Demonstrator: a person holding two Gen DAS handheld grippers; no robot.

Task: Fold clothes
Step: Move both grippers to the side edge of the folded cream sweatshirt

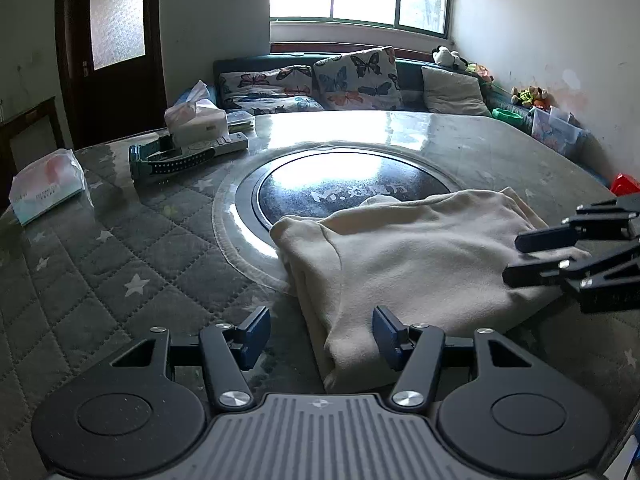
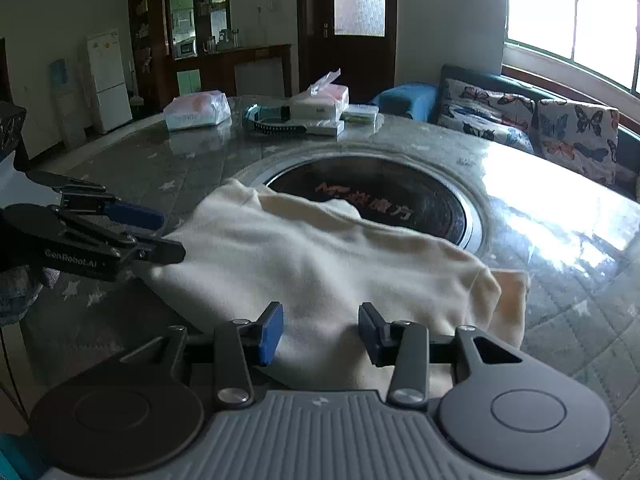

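Where the quilted grey star-print cover lies under a glossy clear sheet, the worktop (image 1: 120,248) is broad with a curved edge, and a round black glass plate (image 1: 340,188) in a metal ring sits sunk in its middle. A cream garment (image 1: 408,256), soft, matte and fleecy, lies folded into a rough rectangle on the near side, its far edge overlapping the plate's rim. Left tool (image 1: 318,336): blue-padded fingers spread apart, holding nothing, straddling the garment's near corner. Right tool (image 2: 320,332): fingers likewise parted and empty, low over the cloth's near edge. At the far side sit two plastic-wrapped tissue packs (image 1: 44,188), one opened, beside a dark perforated strap-shaped item (image 1: 180,164).
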